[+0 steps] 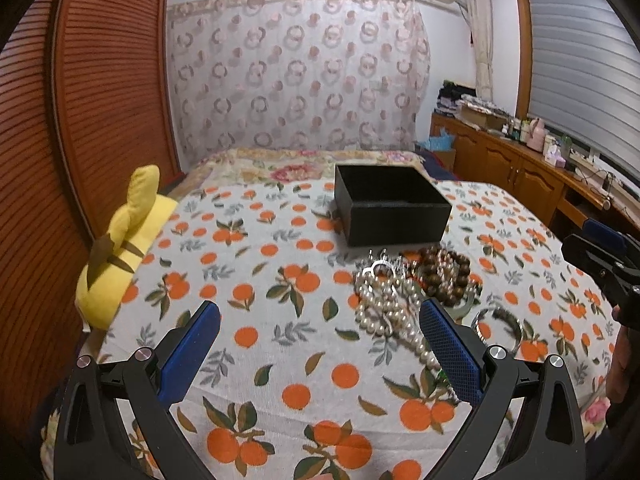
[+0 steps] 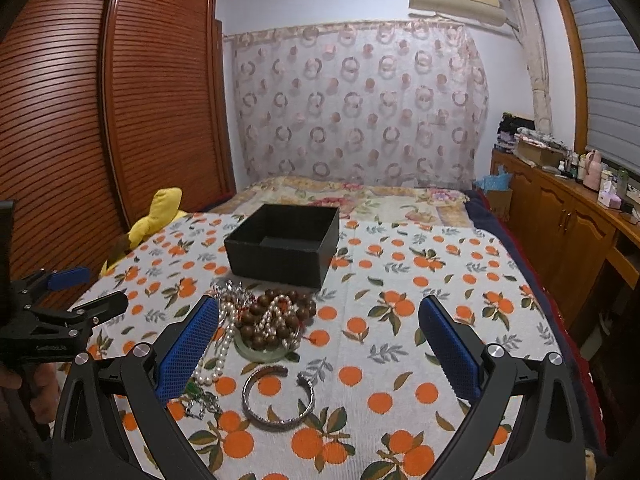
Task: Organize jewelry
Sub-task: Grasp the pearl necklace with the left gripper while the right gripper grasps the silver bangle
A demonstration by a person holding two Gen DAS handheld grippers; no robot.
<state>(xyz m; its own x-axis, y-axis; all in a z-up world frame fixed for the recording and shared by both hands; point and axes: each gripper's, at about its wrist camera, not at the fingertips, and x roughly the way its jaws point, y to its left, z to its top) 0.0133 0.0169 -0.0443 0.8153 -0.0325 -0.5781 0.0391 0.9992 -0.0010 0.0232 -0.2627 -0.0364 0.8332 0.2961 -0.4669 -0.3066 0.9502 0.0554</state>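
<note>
A black open box [image 1: 390, 208] [image 2: 286, 246] stands on the orange-print bedspread [image 1: 260, 280] [image 2: 400, 320]. In front of it lies a heap of jewelry: a pearl necklace [image 1: 384, 312] [image 2: 224, 344], a brown wooden bead bracelet [image 1: 446, 276] [image 2: 276, 316] on a pale green bangle [image 2: 260, 354], and a silver cuff bangle [image 2: 280, 396] [image 1: 498, 320]. My left gripper [image 1: 320, 320] is open, its right finger beside the pearls. My right gripper [image 2: 320, 316] is open above the heap and the cuff. Neither holds anything.
A yellow plush toy [image 1: 120, 244] [image 2: 156, 216] lies at the bed's left edge by a slatted wooden wardrobe [image 1: 80, 120]. A wooden cabinet [image 2: 560, 232] with bottles runs along the right. A patterned curtain [image 2: 360, 100] hangs behind.
</note>
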